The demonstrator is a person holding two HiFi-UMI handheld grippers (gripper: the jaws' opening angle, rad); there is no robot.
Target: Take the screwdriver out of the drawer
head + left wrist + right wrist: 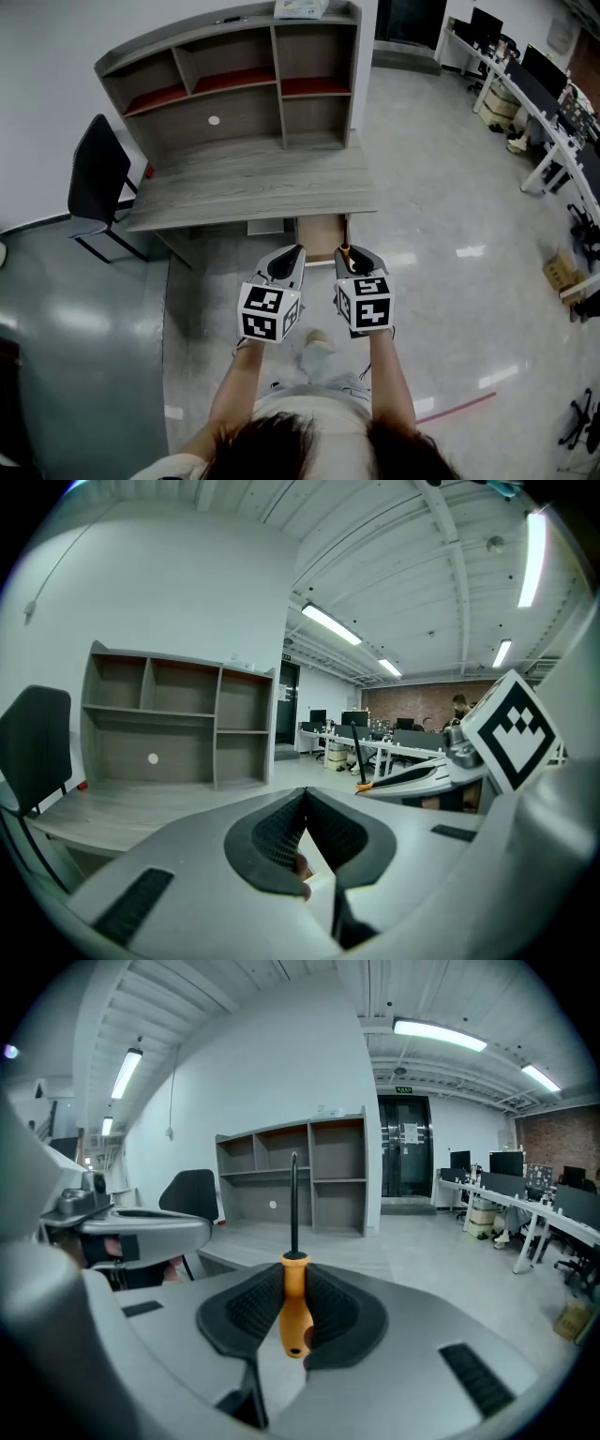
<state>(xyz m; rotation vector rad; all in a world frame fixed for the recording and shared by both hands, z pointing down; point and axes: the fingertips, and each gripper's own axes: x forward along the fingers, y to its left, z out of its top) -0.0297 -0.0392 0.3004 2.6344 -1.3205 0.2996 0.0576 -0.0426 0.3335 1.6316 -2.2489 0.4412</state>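
The right gripper (pixel 292 1281) is clamping the screwdriver (pixel 294 1314) by its orange handle, shaft pointing forward along the jaws, above the near edge of the open drawer (pixel 319 234) (the left gripper (pixel 305 808), closed on nothing, is hovering alongside).

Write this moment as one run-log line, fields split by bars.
right gripper: shut on screwdriver | left gripper: shut, empty | drawer: open | screwdriver: clear of drawer

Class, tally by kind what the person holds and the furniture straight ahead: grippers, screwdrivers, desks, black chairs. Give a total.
grippers: 2 (left gripper, right gripper)
screwdriver: 1
desk: 1
black chair: 1
total: 5
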